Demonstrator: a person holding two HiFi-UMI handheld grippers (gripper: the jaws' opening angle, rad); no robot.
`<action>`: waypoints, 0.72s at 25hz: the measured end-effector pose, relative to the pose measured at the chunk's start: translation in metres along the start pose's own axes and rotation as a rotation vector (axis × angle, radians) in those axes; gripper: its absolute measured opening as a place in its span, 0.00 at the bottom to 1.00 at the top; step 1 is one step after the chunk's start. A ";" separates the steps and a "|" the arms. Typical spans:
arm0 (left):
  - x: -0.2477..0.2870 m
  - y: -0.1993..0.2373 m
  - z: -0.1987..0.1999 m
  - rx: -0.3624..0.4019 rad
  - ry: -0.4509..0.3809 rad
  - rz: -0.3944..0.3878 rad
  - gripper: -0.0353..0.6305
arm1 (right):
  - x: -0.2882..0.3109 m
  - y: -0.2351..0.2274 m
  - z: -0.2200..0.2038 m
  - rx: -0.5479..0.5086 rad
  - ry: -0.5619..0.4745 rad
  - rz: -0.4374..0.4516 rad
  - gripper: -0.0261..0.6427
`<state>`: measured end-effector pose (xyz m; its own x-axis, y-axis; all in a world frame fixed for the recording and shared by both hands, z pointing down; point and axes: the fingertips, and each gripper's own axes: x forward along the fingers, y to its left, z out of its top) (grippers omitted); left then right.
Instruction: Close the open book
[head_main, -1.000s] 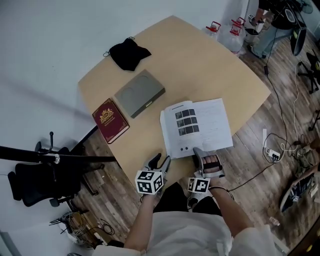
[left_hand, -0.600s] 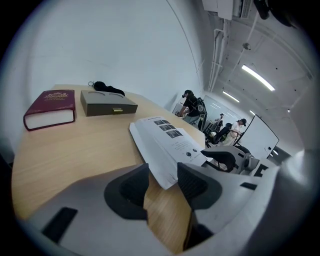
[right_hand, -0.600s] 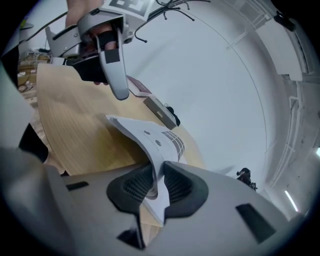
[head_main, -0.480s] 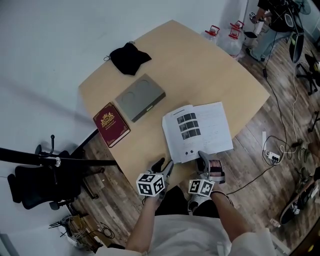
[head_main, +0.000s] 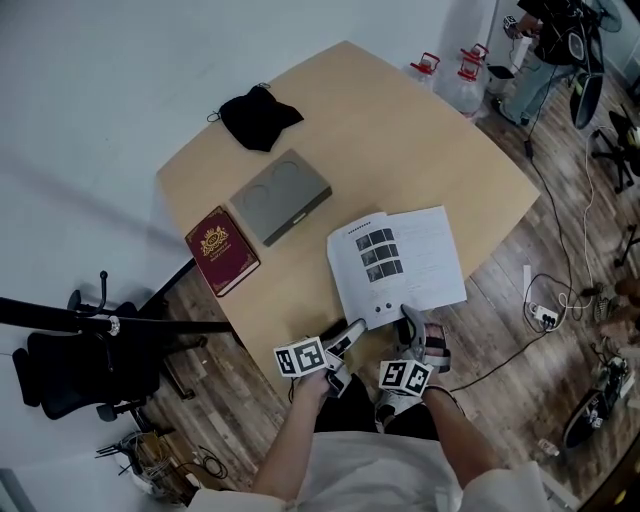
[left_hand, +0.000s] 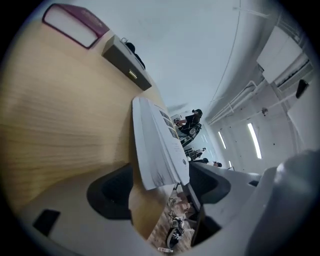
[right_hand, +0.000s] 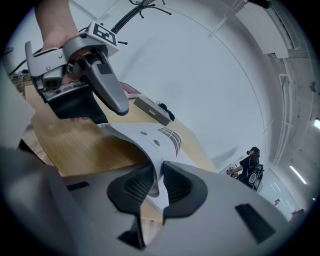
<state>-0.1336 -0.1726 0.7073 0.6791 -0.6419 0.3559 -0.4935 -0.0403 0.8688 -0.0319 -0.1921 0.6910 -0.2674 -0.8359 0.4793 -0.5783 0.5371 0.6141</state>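
Observation:
The open book (head_main: 398, 262) lies flat near the table's front edge, its white pages showing grey photos. My right gripper (head_main: 411, 319) is at the book's near edge, shut on a few lifted pages (right_hand: 150, 141) that curve up between its pads. My left gripper (head_main: 346, 343) is rolled onto its side at the book's near left corner. Its jaws are opening and stand wide apart; the book's corner (left_hand: 159, 150) sits between them and neither pad presses on it.
A dark red book (head_main: 221, 249), a grey box (head_main: 281, 195) and a black cloth (head_main: 258, 113) lie on the table's far left part. The table's front edge (head_main: 300, 335) runs just under both grippers. Water bottles (head_main: 468, 72) and cables are on the floor at right.
My left gripper has rolled over, moved right to the book's near corner and opened its jaws wide. My right gripper has stayed at the book's near edge and tightened on the pages.

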 end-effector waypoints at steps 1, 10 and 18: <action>0.004 -0.002 0.000 -0.022 -0.003 -0.016 0.56 | 0.000 0.000 0.000 0.006 0.000 0.001 0.14; 0.028 -0.018 0.010 -0.061 0.014 -0.124 0.56 | -0.002 0.002 0.000 -0.085 0.013 0.000 0.15; 0.021 -0.027 0.021 0.049 0.053 -0.124 0.55 | 0.005 0.023 0.015 -0.292 0.010 0.058 0.36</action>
<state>-0.1171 -0.2005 0.6839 0.7637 -0.5882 0.2659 -0.4290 -0.1545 0.8900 -0.0586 -0.1853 0.6980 -0.2854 -0.8023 0.5243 -0.3156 0.5952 0.7390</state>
